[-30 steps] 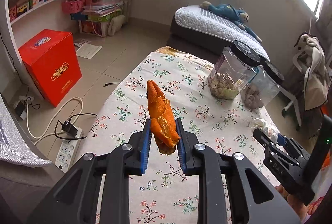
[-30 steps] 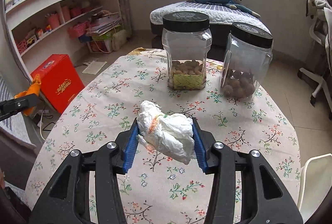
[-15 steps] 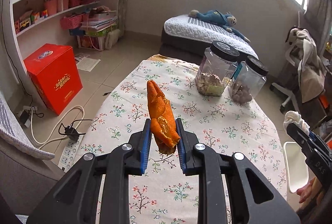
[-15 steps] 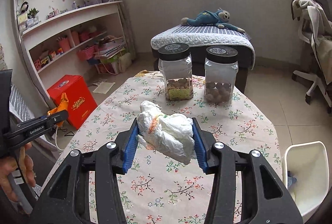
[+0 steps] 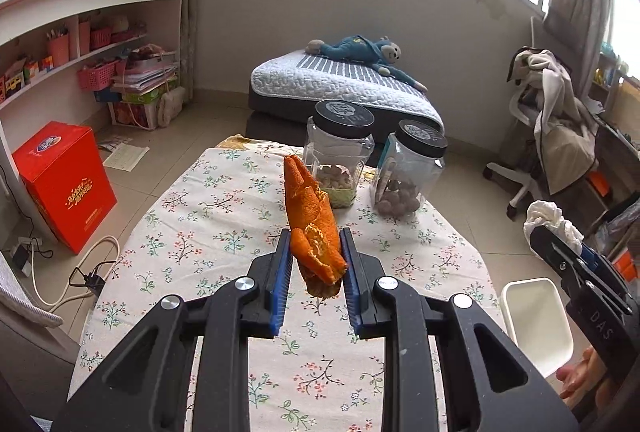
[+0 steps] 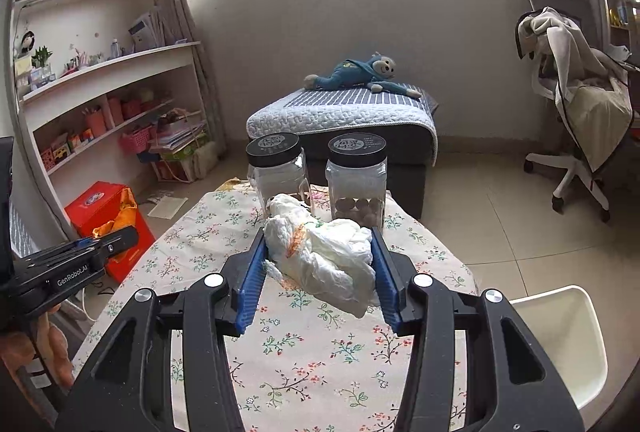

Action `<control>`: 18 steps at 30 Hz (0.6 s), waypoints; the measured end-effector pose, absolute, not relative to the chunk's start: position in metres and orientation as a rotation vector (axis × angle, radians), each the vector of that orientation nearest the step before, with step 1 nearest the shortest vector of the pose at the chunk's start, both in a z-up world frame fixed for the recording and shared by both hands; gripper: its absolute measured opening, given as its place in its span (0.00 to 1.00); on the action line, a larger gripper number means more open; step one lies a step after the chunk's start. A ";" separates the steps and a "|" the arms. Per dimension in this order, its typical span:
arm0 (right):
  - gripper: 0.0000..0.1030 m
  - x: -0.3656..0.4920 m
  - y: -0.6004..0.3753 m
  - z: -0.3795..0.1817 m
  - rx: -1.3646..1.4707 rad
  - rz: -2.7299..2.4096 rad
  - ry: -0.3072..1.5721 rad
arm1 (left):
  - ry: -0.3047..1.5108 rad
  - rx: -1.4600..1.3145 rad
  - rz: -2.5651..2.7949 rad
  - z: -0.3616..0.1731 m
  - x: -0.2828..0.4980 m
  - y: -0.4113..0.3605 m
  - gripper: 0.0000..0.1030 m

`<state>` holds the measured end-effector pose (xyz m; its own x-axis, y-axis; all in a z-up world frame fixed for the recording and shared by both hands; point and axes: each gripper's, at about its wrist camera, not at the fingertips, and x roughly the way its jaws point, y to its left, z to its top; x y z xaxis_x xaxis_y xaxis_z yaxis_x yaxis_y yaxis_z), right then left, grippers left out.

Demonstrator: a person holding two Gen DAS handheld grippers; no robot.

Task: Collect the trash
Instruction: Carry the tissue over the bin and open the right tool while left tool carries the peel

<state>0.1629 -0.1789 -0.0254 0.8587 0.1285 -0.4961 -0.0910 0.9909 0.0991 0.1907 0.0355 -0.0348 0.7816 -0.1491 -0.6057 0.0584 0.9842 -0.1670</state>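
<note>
Aloft, left hand-held gripper (image 5: 313, 268) clamps orange peel (image 5: 311, 222), right hand-held gripper (image 6: 318, 264) pinches tissue wad (image 6: 320, 252) — white bin (image 6: 560, 336) beside table edge (image 6: 466, 272)

Crumpled paper tissue (image 6: 324, 256), floral cloth (image 6: 320, 344)

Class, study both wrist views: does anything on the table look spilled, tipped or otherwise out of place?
Nothing stands out. Both jars stand upright and lidded on the floral tablecloth, with no spill visible.

Left gripper (image 5: 314, 272) clamps orange peel (image 5: 312, 228) above floral table (image 5: 208, 216)
</note>
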 end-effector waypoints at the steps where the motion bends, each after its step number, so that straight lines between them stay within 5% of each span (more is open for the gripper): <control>1: 0.44 0.162 -0.182 -0.025 0.070 0.108 0.521 | 0.662 -0.138 -0.121 -0.034 0.191 0.030 0.24; 18: 0.45 0.143 -0.253 -0.009 0.071 -0.044 0.453 | 0.623 -0.132 -0.262 -0.020 0.181 -0.061 0.24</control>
